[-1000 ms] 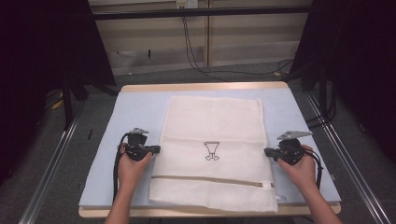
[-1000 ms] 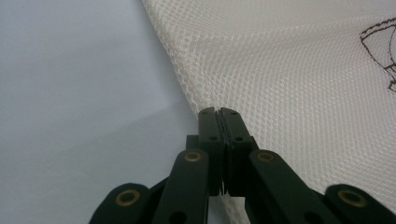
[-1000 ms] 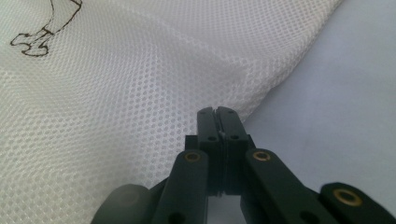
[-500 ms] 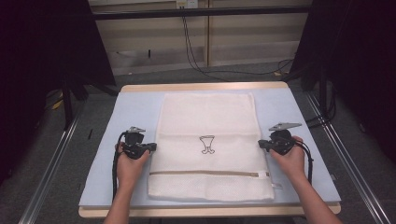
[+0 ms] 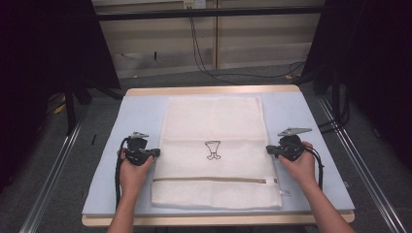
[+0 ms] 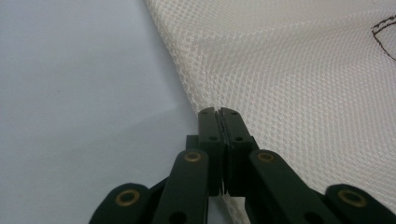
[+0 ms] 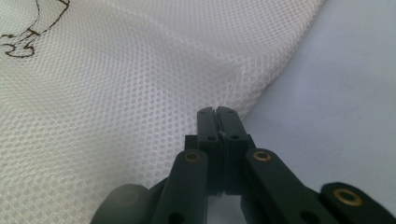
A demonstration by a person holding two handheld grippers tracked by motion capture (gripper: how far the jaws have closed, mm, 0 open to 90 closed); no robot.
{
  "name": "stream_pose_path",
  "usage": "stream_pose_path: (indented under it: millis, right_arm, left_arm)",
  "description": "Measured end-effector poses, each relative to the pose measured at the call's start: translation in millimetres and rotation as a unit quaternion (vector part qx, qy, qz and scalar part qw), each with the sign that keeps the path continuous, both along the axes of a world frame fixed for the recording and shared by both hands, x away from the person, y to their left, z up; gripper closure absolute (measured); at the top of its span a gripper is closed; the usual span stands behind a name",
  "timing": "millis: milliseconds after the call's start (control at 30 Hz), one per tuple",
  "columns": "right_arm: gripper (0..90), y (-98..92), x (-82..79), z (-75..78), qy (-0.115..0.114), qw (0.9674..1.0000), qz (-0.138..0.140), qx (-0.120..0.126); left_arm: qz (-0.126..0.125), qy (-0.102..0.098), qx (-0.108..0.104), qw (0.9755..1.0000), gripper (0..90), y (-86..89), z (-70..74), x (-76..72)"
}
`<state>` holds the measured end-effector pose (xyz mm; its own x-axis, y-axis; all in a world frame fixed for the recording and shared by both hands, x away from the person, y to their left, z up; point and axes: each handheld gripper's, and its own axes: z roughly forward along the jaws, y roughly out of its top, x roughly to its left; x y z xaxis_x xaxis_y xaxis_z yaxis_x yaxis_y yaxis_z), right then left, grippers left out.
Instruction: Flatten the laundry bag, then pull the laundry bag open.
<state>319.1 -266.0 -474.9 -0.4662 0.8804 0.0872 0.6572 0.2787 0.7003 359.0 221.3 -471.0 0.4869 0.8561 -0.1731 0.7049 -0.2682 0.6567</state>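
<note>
A white mesh bag point(image 5: 214, 126) lies flat on the pale blue mat point(image 5: 141, 111), with a small dark emblem point(image 5: 212, 149) in its middle and a tan zipper strip point(image 5: 214, 180) near the front. My left gripper point(image 5: 157, 153) is shut on the bag's left edge. In the left gripper view the jaws point(image 6: 218, 112) are pressed together over the mesh point(image 6: 289, 70). My right gripper point(image 5: 268, 149) is shut on the right edge. In the right gripper view its jaws point(image 7: 217, 111) pinch the mesh point(image 7: 116, 84) where it rises in a soft fold.
The mat covers a wooden table point(image 5: 214, 90). Metal rails point(image 5: 53, 165) run along both sides on the grey floor, and cables point(image 5: 204, 53) hang at the back. Bare mat point(image 7: 336, 93) lies outside each bag edge.
My right gripper has moved left, toward the bag's middle, drawing the right edge inward so the bag looks narrower. The left gripper has stayed where it was.
</note>
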Motion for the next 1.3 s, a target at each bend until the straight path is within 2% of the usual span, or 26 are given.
stream_pose_path:
  millis: [167, 233, 300, 333, 367, 400, 500, 533, 567, 600, 633, 733, 867, 967, 1167, 1267, 1300]
  right_arm:
    - [88.7, 0.5, -0.9, 0.3, 0.002, 1.0, 0.002, 0.0]
    - [84.9, 0.3, -2.5, 0.9, -0.007, 1.0, 0.0, 0.001]
    - [81.0, -1.0, -6.0, 3.3, -0.014, 0.9999, 0.001, 0.004]
    - [78.4, -1.6, -8.5, 4.5, -0.02, 0.9998, 0.004, 0.006]
    - [78.4, -1.6, -8.5, 4.5, -0.02, 0.9998, 0.004, 0.006]
    - [75.7, -2.3, -11.6, 5.8, -0.024, 0.9997, 0.005, 0.009]
    - [73.1, -6.1, -22.4, 9.2, -0.032, 0.9993, 0.012, 0.016]
    - [73.0, -7.8, -26.4, 10.3, -0.031, 0.9992, 0.014, 0.02]
    - [73.1, -9.2, -30.2, 11.0, -0.036, 0.999, 0.017, 0.021]
    - [78.0, -11.4, -37.8, 13.0, -0.039, 0.9987, 0.027, 0.021]
    - [78.0, -11.4, -37.8, 13.0, -0.039, 0.9987, 0.027, 0.021]
    - [80.3, -13.7, -51.8, 14.4, -0.04, 0.9979, 0.043, 0.026]
    - [81.2, -14.7, -62.3, 12.7, -0.039, 0.9976, 0.051, 0.026]
    - [82.0, -15.3, -66.9, 10.4, -0.035, 0.9977, 0.049, 0.03]
    - [87.8, -13.0, -70.3, 8.5, -0.039, 0.9969, 0.055, 0.04]
    - [90.0, -10.7, -73.2, 11.3, -0.046, 0.9965, 0.056, 0.042]
    - [90.0, -10.5, -74.8, 13.8, -0.051, 0.9965, 0.05, 0.044]
  left_arm:
    - [0.003, -0.003, -0.002, 1.0, 87.4, 0.4, 0.8, -1.0]
    - [0.003, -0.009, 0.002, 1.0, 84.1, 0.4, 3.1, -2.8]
    - [0.014, -0.015, -0.005, 0.9998, 81.3, -2.5, 7.3, -6.1]
    - [0.01, -0.016, 0.01, 0.9998, 78.7, -2.1, 11.9, -8.4]
    - [0.01, -0.016, 0.01, 0.9998, 74.3, -2.1, 11.9, -8.4]
    - [0.018, -0.025, 0.006, 0.9995, 74.3, -4.6, 15.6, -11.2]
    - [0.001, -0.031, -0.004, 0.9995, 68.3, -7.7, 26.6, -18.1]
    - [-0.005, -0.026, -0.006, 0.9996, 68.9, -9.9, 28.9, -20.1]
    - [-0.012, -0.018, -0.019, 0.9996, 68.9, -14.0, 30.5, -22.1]
    - [-0.028, -0.019, -0.025, 0.9991, 69.1, -22.8, 33.5, -26.5]
    - [-0.028, -0.019, -0.025, 0.9991, 69.4, -22.8, 33.5, -26.5]
    - [-0.049, -0.014, -0.037, 0.998, 66.8, -40.7, 37.0, -31.9]
    - [-0.083, -0.007, -0.041, 0.9957, 64.5, -63.9, 39.9, -37.4]
    - [-0.094, -0.004, -0.053, 0.9941, 62.9, -77.6, 40.7, -41.1]
    - [-0.104, 0.001, -0.052, 0.9932, 63.9, -86.7, 41.3, -45.3]
    - [-0.127, 0.004, -0.054, 0.9905, 67.2, -93.9, 42.8, -47.1]
    - [-0.143, 0.004, -0.056, 0.9881, 69.2, -100.9, 42.6, -48.1]
